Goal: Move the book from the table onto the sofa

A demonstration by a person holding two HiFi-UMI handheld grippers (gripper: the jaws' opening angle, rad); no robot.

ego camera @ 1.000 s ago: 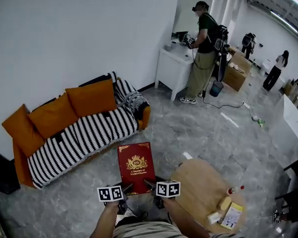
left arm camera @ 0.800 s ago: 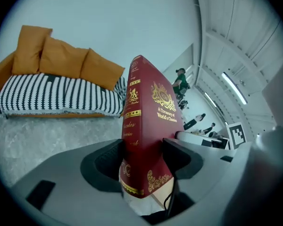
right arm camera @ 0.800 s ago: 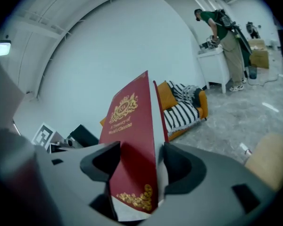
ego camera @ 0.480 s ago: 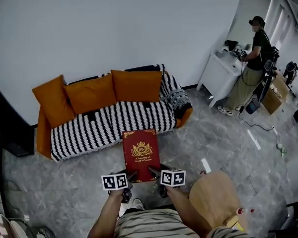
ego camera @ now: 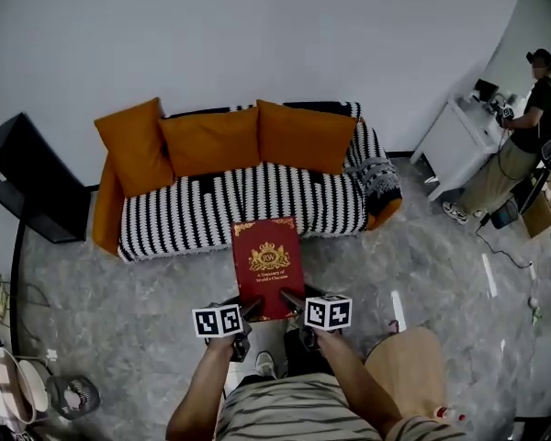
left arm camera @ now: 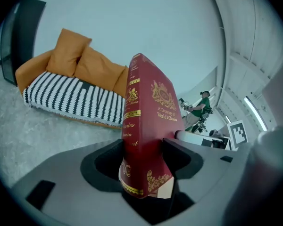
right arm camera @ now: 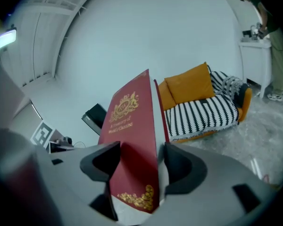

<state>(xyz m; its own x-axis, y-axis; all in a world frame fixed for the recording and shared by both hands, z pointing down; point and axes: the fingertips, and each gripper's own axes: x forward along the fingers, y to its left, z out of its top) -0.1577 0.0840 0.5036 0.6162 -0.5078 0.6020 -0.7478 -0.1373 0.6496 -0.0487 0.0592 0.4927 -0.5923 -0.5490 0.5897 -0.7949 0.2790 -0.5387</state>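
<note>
Ahead of both my grippers runs a strip of bare grey floor (ego camera: pixel 119 292), and past it the front edge of the sofa (ego camera: pixel 179 219); its striped seat lies open across its whole width, with three orange cushions (ego camera: pixel 211 141) standing along the back beyond the seat; far off to the left of my left gripper (ego camera: pixel 249 308) a black panel (ego camera: pixel 28 177) leans by the wall; behind and to the right of my right gripper (ego camera: pixel 292 299) is the round wooden table (ego camera: pixel 409 375); well off to the right a person (ego camera: pixel 523 136) stands at a white cabinet (ego camera: pixel 455 145). The red book (ego camera: pixel 267 266) hangs in the air between my grippers and the sofa, cover up, and from the head view its far edge meets the sofa's front edge. My left gripper's jaws are clamped on the near corner at the spine side; my right gripper's jaws are pressed onto the near corner at the page side, one jaw on the cover, one beneath.
</note>
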